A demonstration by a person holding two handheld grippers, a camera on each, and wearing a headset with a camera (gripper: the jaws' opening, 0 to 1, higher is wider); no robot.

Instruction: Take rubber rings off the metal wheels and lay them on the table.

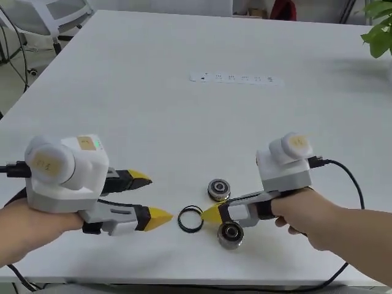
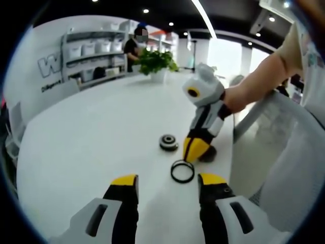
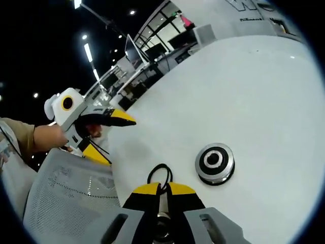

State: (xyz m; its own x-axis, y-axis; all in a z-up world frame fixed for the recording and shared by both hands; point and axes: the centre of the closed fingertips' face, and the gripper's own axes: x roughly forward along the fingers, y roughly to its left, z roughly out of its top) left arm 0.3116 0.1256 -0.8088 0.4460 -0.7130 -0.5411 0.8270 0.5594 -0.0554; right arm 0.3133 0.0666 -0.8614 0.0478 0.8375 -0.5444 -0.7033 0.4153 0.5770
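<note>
Right hand-held gripper (image 1: 209,214), jaws pressed together, half hides one metal wheel (image 1: 230,235); left hand-held gripper (image 1: 158,197) spread.

A rubber ring (image 1: 190,219) lies on the table (image 1: 184,122) between the left gripper (image 1: 147,197) and the right gripper (image 1: 211,213), with a metal wheel (image 1: 218,189) behind it, a second wheel (image 1: 230,233) nearer, and a power strip (image 1: 236,78) far behind.

Left gripper (image 1: 150,197) was held low at near left by the left hand (image 1: 27,229), jaws stood wide apart, pointed right, right gripper (image 1: 210,214) sat in the right hand (image 1: 312,223) at near right, jaws closed, pointed left.
</note>
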